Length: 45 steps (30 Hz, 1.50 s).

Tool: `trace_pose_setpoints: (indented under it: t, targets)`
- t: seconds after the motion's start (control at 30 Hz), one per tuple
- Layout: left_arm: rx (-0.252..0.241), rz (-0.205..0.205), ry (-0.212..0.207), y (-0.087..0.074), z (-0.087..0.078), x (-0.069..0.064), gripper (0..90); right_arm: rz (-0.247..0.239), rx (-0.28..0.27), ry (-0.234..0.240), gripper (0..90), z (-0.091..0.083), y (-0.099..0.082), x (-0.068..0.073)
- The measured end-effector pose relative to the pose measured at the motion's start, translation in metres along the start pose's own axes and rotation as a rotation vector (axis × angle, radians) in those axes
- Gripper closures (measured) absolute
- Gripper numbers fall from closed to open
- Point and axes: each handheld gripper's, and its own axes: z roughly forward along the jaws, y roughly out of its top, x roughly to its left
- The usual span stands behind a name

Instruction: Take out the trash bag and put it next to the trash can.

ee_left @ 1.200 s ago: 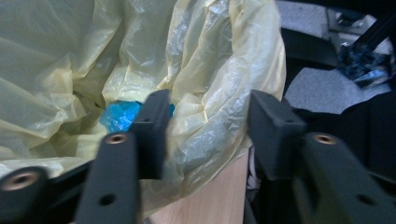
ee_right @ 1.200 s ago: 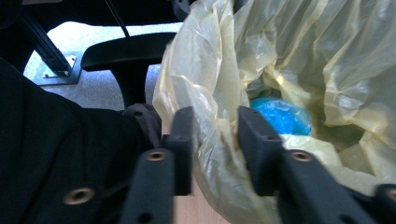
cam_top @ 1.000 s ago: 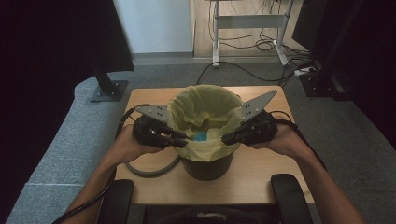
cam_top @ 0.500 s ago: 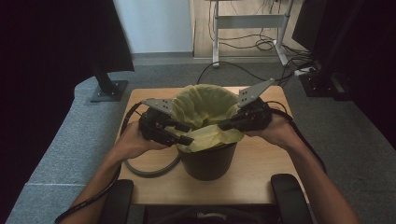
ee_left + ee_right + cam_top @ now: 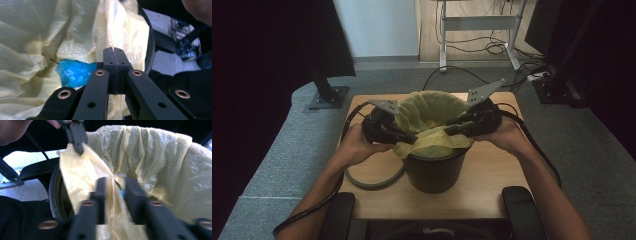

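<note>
A black bin (image 5: 434, 172) lined with a yellow bag (image 5: 432, 107) stands on the wooden table (image 5: 482, 185). My left gripper (image 5: 414, 139) reaches in from the left, shut on the bag's near edge. The right gripper view shows it (image 5: 79, 150) pinching that edge up, and its own view shows the jaws (image 5: 115, 53) pressed together. My right gripper (image 5: 447, 131) comes in from the right. Its jaws (image 5: 115, 185) have just been opening and stand apart, with a loose fold of bag between them. Something blue (image 5: 72, 72) lies inside the bag.
A grey ring (image 5: 372, 180) lies on the table left of the bin. Black chair armrests (image 5: 519, 210) flank the near table edge. A monitor stand (image 5: 327, 95) sits beyond the table's far left corner, with cables on the floor behind.
Both grippers rose from low inside the bin toward its near rim, drawing the bag's front edge up with them. The right jaws have parted.
</note>
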Motion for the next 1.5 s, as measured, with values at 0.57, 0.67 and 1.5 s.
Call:
trace_pose_setpoints:
  t: [0.57, 0.67, 1.5]
  targets:
    - [-0.075, -0.091, 0.132, -0.011, -0.039, 0.03, 89.7, 0.044, -0.005, -0.12, 51.3, -0.026, -0.027, -0.015]
    - [-0.076, -0.102, 0.173, -0.012, -0.043, 0.035, 89.7, 0.055, -0.007, -0.135, 53.3, -0.026, -0.03, -0.018]
    - [-0.067, -0.167, 0.29, -0.004, -0.027, 0.081, 87.4, 0.128, 0.02, -0.281, 74.9, -0.018, -0.023, -0.059]
